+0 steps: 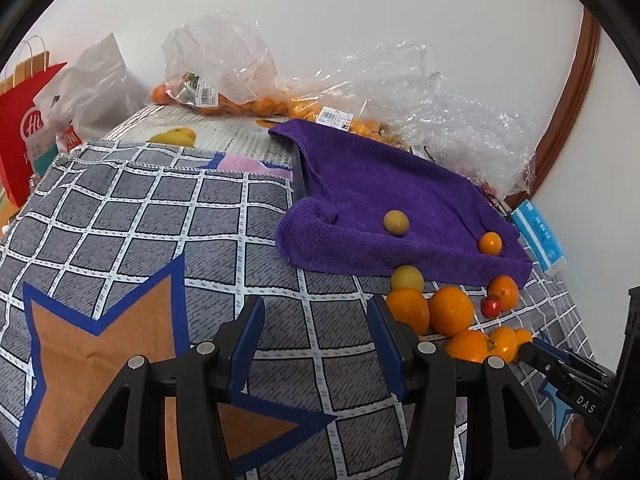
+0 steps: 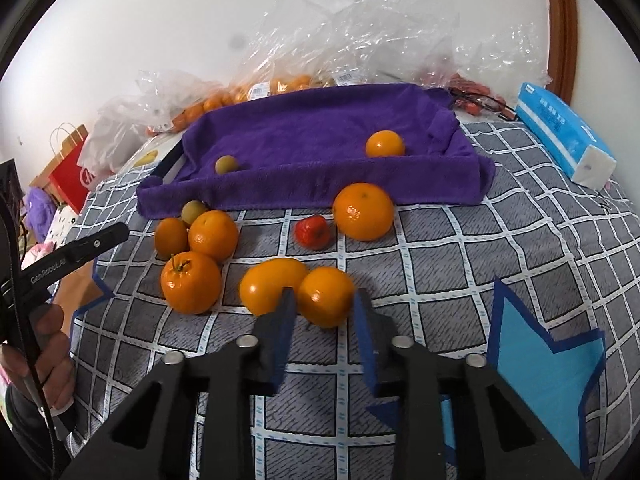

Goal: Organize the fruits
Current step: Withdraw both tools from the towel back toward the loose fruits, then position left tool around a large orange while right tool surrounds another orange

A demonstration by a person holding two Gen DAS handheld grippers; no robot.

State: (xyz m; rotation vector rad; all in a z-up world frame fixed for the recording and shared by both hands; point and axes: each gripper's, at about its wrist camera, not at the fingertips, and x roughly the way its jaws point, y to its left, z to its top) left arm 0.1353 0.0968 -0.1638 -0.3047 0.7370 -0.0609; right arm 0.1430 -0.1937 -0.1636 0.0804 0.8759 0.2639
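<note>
A purple towel [image 2: 320, 132] lies at the back of the checked cloth, and on it rest a greenish fruit [image 2: 226, 165] and a small orange [image 2: 385, 144]. In front of it lie several oranges [image 2: 191, 282], a big orange [image 2: 363, 211], another greenish fruit [image 2: 194, 212] and a small red fruit [image 2: 313, 231]. My right gripper [image 2: 324, 300] is shut on a small orange [image 2: 326, 294] that touches a larger one [image 2: 268, 284]. My left gripper [image 1: 316, 308] stands open over the cloth with nothing between its fingers, just left of the orange pile [image 1: 450, 310].
Clear plastic bags [image 1: 224, 60] holding oranges line the wall behind the towel. A blue tissue pack [image 2: 564, 136] lies at the right edge, a red paper bag [image 1: 20, 132] at the far left. The grey checked cloth [image 1: 160, 220] spreads wide to the left of the fruit.
</note>
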